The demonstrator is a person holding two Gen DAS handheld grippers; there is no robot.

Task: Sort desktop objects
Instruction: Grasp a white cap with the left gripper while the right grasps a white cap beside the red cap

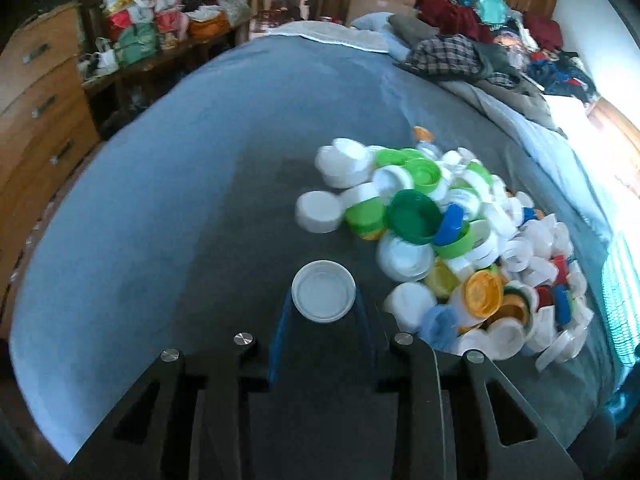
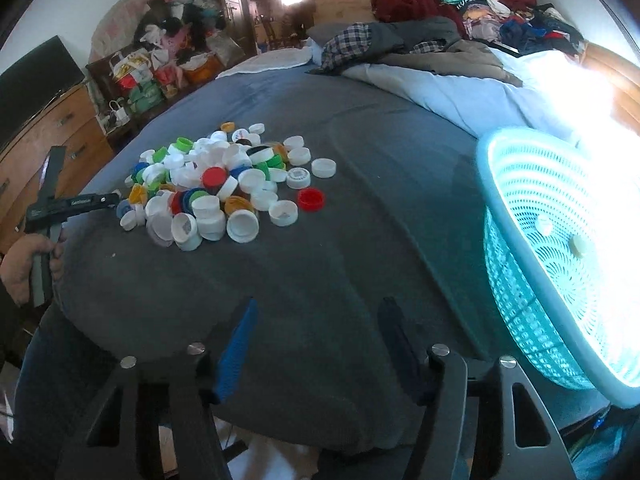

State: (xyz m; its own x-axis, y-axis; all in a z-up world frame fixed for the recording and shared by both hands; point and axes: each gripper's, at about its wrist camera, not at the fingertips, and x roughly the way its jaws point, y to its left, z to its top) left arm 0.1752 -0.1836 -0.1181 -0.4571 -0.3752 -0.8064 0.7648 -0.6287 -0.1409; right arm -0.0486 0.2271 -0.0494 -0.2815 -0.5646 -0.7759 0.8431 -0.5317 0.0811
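A heap of plastic bottle caps (image 1: 444, 232), white, green, blue, yellow and red, lies on a grey blanket (image 1: 200, 200). My left gripper (image 1: 323, 294) is shut on a white cap (image 1: 323, 291), held between its blue pads just left of the heap. In the right wrist view the same heap (image 2: 216, 184) lies ahead to the left, and the left gripper (image 2: 72, 202) shows at its left edge. My right gripper (image 2: 316, 312) is open and empty above the blanket. A turquoise mesh basket (image 2: 560, 264) stands to its right, with two white caps inside.
The blanket (image 2: 360, 200) covers a bed. Piled clothes (image 2: 420, 36) lie at the far end. A wooden dresser (image 1: 36, 120) and a shelf of bags (image 1: 152, 32) stand to the left. Bright light washes out the right side.
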